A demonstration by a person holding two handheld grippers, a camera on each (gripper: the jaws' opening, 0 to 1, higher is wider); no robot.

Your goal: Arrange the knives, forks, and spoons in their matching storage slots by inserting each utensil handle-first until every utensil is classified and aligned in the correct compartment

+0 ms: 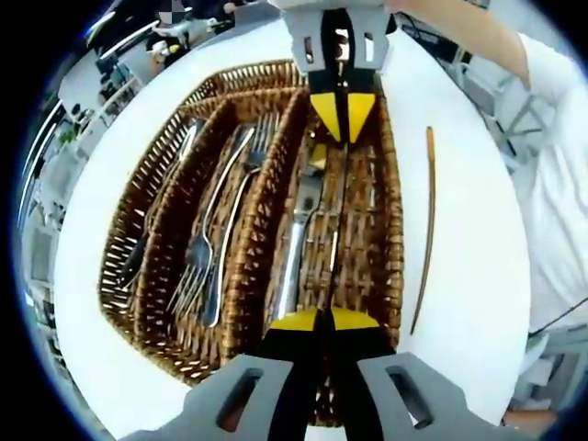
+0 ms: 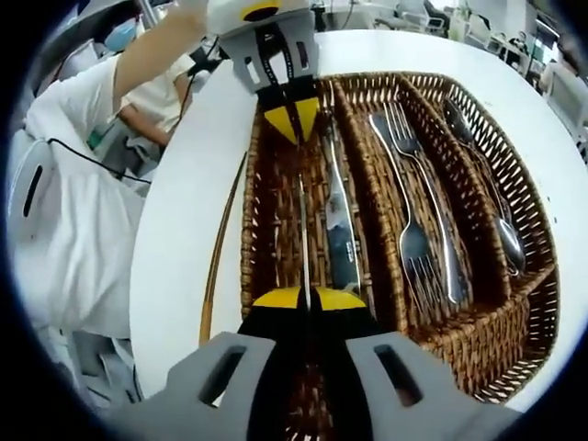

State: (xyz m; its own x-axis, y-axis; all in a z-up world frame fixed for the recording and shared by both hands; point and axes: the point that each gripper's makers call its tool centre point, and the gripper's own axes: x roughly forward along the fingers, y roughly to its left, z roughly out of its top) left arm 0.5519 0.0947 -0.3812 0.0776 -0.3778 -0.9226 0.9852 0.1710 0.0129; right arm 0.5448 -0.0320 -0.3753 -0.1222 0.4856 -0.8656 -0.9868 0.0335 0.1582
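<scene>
A wicker tray (image 2: 528, 303) on a white table (image 2: 175, 248) holds spoons (image 2: 501, 216) in one slot, forks (image 2: 418, 234) in the middle and knives (image 2: 342, 234) in the third. Both grippers clench one thin knife (image 2: 303, 234) by opposite ends over that third slot, the right gripper (image 2: 309, 299) near one end wall, the left gripper (image 1: 322, 322) at the other. The left gripper view shows a thin brown stick (image 1: 424, 230) on the table beside the tray; the right gripper view shows a person's white sleeve (image 2: 83, 211).

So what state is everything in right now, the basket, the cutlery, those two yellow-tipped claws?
Wicker tray: on the white table, three compartments.
Forks: lying in the middle compartment.
Spoon: lying in the far side compartment.
Knives: in the near compartment.
Left gripper: shut on a knife.
Right gripper: shut on a knife.
</scene>
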